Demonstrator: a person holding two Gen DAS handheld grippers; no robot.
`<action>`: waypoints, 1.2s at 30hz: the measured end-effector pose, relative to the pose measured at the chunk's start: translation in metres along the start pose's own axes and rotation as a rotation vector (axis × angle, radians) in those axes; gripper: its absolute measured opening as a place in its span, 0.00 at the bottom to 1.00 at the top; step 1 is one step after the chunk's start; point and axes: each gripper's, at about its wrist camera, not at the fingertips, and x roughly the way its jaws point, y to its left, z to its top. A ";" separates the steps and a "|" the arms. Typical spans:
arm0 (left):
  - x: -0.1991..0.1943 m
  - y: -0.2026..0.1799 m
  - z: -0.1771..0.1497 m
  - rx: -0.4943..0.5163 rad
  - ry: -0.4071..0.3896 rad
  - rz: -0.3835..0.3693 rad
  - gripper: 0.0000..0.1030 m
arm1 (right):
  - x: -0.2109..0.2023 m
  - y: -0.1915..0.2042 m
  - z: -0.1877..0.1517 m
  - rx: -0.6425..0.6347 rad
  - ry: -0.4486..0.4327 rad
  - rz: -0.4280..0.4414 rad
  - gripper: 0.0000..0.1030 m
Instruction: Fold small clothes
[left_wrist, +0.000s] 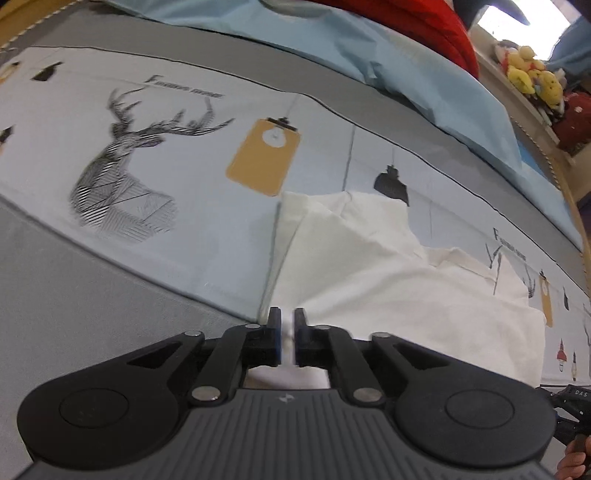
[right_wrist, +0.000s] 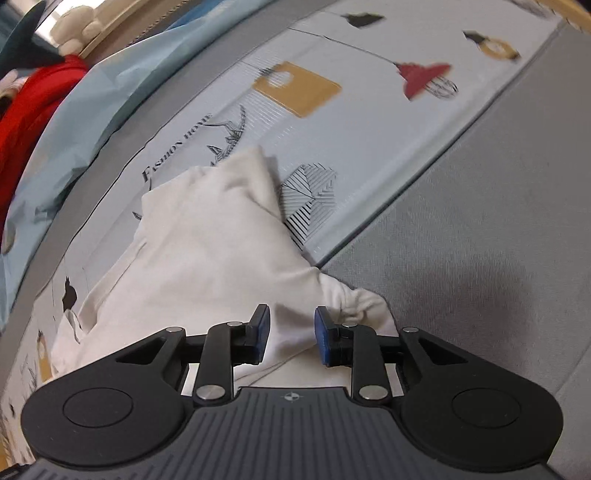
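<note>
I see the white garment (left_wrist: 388, 273) lying crumpled on the printed bedsheet (left_wrist: 184, 155). My left gripper (left_wrist: 287, 321) has its jaws slightly apart over its edge; my right gripper (right_wrist: 291, 325) jaws stand open around a fold.

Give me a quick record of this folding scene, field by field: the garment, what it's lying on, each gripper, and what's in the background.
garment: white garment, partly folded and rumpled
surface: printed bedsheet with deer and lamp motifs, grey border
left gripper: fingers a narrow gap apart at the garment's edge; grip unclear
right gripper: fingers apart, white fabric between them, pads not visibly pressing
background: light blue bedding, red fabric, plush toys
</note>
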 end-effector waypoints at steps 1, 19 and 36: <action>0.003 -0.002 0.002 0.013 -0.015 0.001 0.19 | -0.002 0.003 0.000 -0.019 -0.011 0.002 0.27; -0.008 -0.006 -0.010 0.048 0.036 0.091 0.02 | 0.001 0.008 0.000 -0.045 -0.010 -0.014 0.29; 0.017 -0.028 -0.027 0.220 -0.008 0.033 0.08 | 0.008 -0.001 -0.003 -0.144 -0.006 -0.021 0.26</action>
